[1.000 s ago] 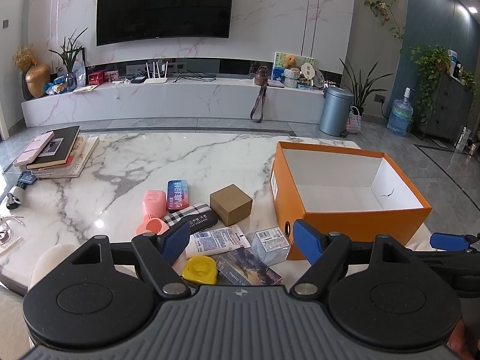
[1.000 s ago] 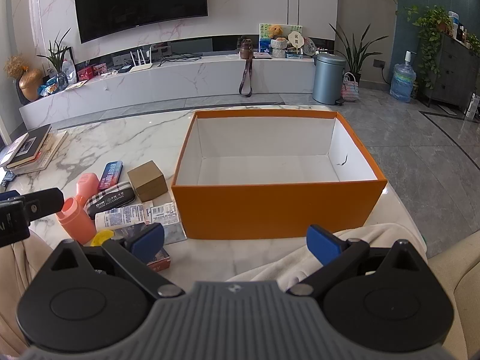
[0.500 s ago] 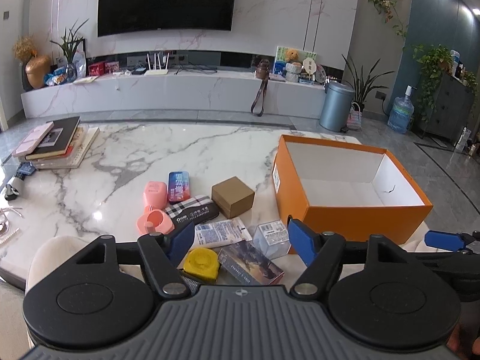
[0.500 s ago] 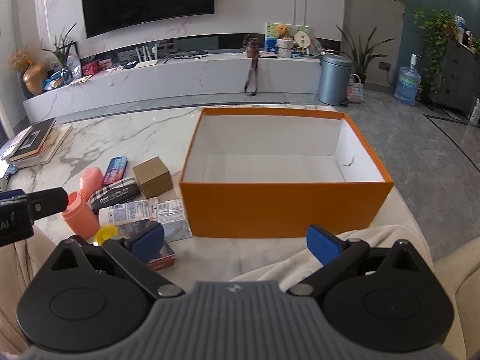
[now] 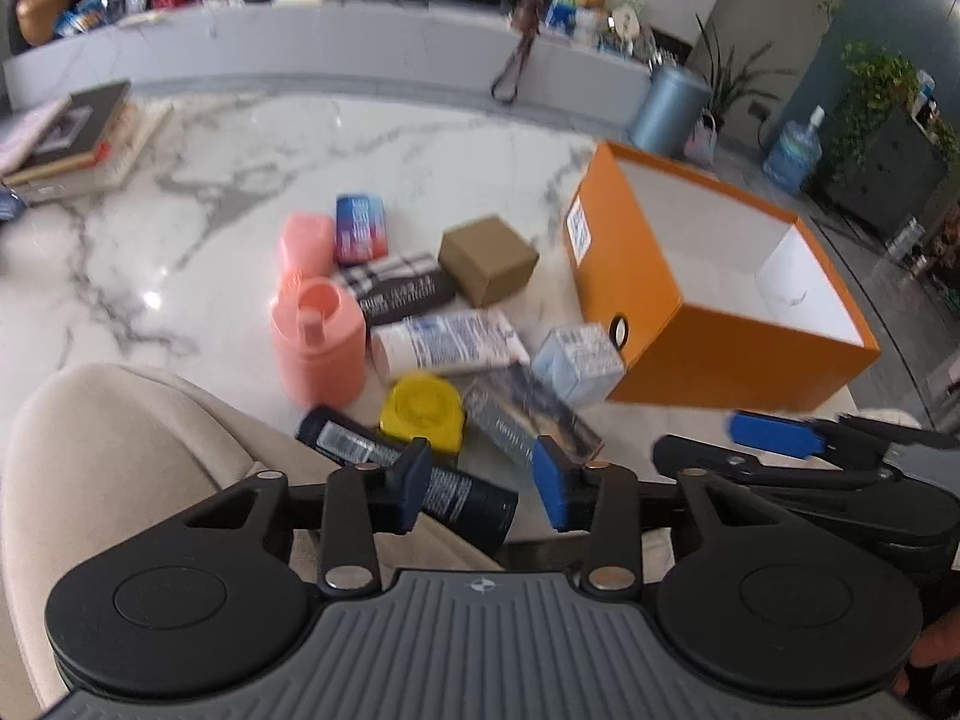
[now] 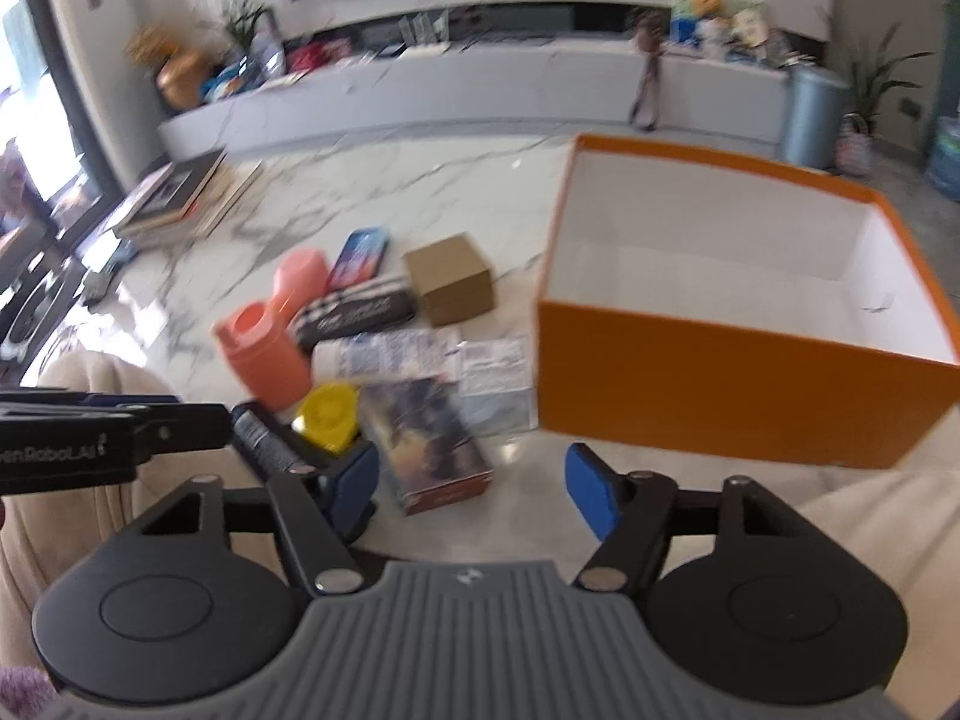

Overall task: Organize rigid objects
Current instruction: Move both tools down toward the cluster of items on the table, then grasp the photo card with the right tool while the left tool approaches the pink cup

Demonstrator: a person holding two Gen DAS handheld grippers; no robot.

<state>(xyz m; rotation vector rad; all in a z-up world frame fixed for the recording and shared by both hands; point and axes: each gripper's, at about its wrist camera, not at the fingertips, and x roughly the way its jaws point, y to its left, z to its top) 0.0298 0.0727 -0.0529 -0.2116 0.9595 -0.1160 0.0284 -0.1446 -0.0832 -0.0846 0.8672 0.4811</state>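
The left tongs hang partly open, its blue pads astride the near end of a dark tube that lies at the counter edge; the blur makes it hard to say whether a pad touches the tube, and nothing is gripped. The right tongs stand wide open and hold nothing, poised just above and nearest a picture-printed carton. Compared with half a second ago, both cameras have tipped downward and come closer to the clutter, and the left tongs has narrowed. The dark tube, barely seen before, is now in plain sight. The orange box sits on the counter to the right of the pile, open-topped, its white inside showing nothing in it. Beside it lie the loose things: a clear plastic box touching its near corner, a yellow tape measure, a white tube, a pink bottle, a checked case and a brown cardboard cube.
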